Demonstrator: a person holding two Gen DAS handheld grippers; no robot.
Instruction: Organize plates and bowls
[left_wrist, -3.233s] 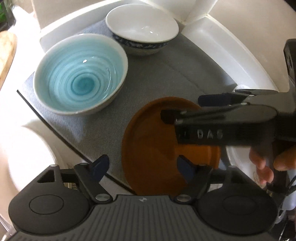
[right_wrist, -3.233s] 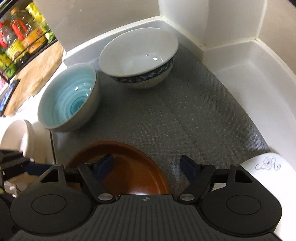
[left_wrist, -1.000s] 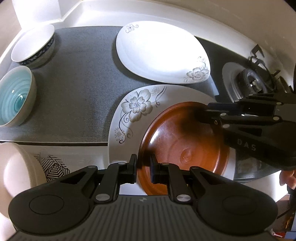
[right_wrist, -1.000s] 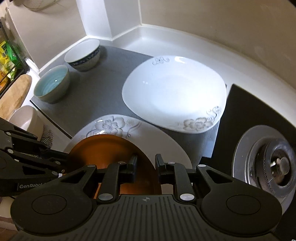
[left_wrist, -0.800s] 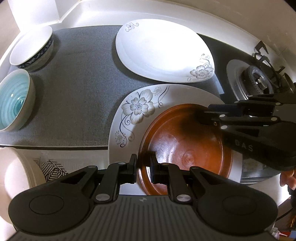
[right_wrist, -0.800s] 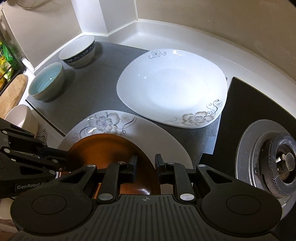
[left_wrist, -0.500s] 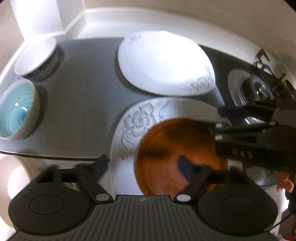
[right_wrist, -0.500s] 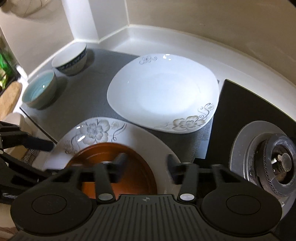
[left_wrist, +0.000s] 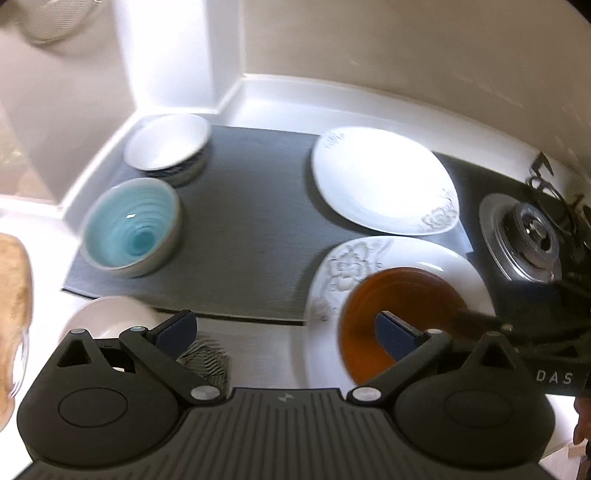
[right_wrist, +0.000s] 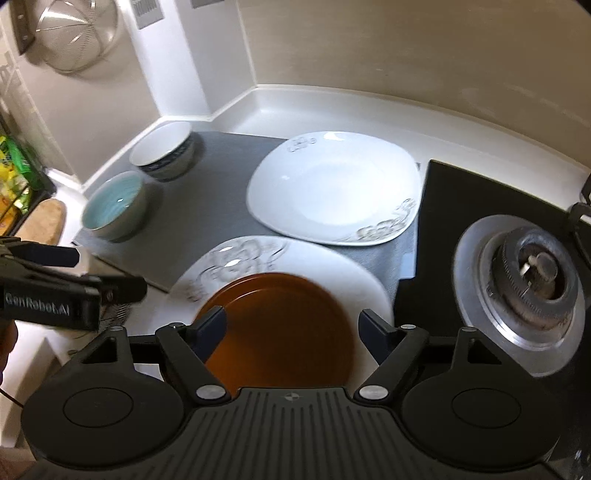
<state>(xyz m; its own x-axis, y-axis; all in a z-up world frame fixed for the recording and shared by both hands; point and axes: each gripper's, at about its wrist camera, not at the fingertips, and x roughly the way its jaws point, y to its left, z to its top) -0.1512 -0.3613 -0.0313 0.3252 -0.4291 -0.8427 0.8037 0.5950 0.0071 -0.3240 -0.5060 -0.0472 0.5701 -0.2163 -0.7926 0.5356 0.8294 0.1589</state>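
Round brown ceramic plate (right_wrist: 280, 328): lies released on white floral plate (right_wrist: 325, 266), lower centre. Left gripper (left_wrist: 284, 332), right gripper (right_wrist: 291, 328): jaws just opened, empty. Remaining white plate (right_wrist: 332, 188) lies upper centre, nearer right gripper.

Brown plate (right_wrist: 280, 325) partly behind gripper

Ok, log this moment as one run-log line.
step: brown plate set on flowered white plate | left hand-held gripper: just opened, empty | right hand-held gripper: just opened, empty | bowls: on grey mat
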